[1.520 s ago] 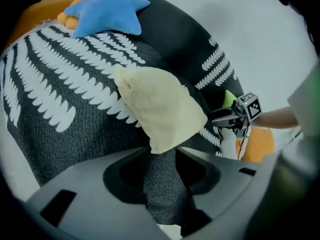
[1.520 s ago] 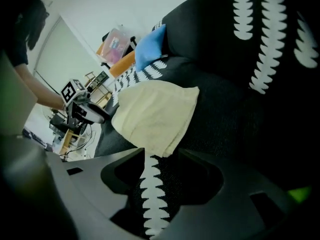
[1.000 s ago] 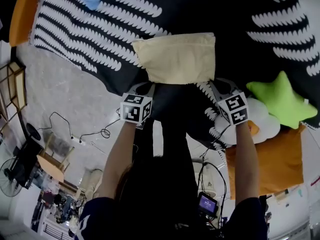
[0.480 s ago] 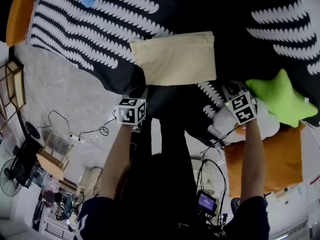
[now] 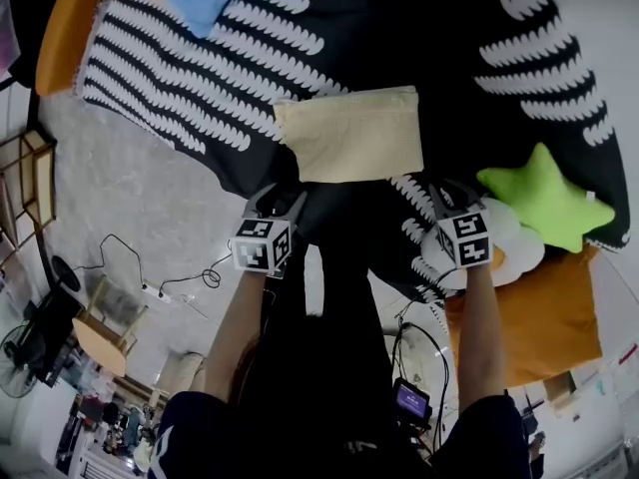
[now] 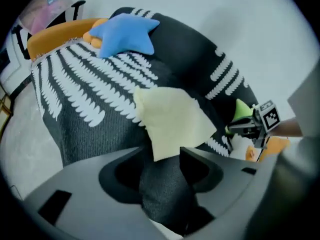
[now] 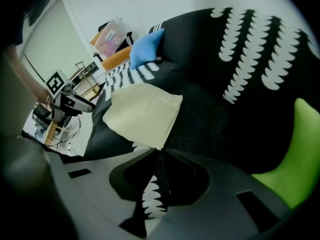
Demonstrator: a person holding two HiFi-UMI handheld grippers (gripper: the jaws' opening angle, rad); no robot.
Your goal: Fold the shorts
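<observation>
Opening just now: left gripper (image 6: 167,151) wide, right gripper (image 7: 159,151) barely, both empty; risk: right jaws snag shorts (image 5: 349,133) corner, spoiling fold.

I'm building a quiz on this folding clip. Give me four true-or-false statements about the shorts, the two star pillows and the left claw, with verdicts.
1. The shorts lie folded on the blanket. True.
2. The left claw grips the shorts. False: its jaws have just been opening and stand apart with nothing between them, short of the shorts' near corner.
3. The blue star lies against the green star. False: they are far apart, the blue one at the blanket's far left end.
4. In the head view the green star lies right of the shorts. True.
</observation>
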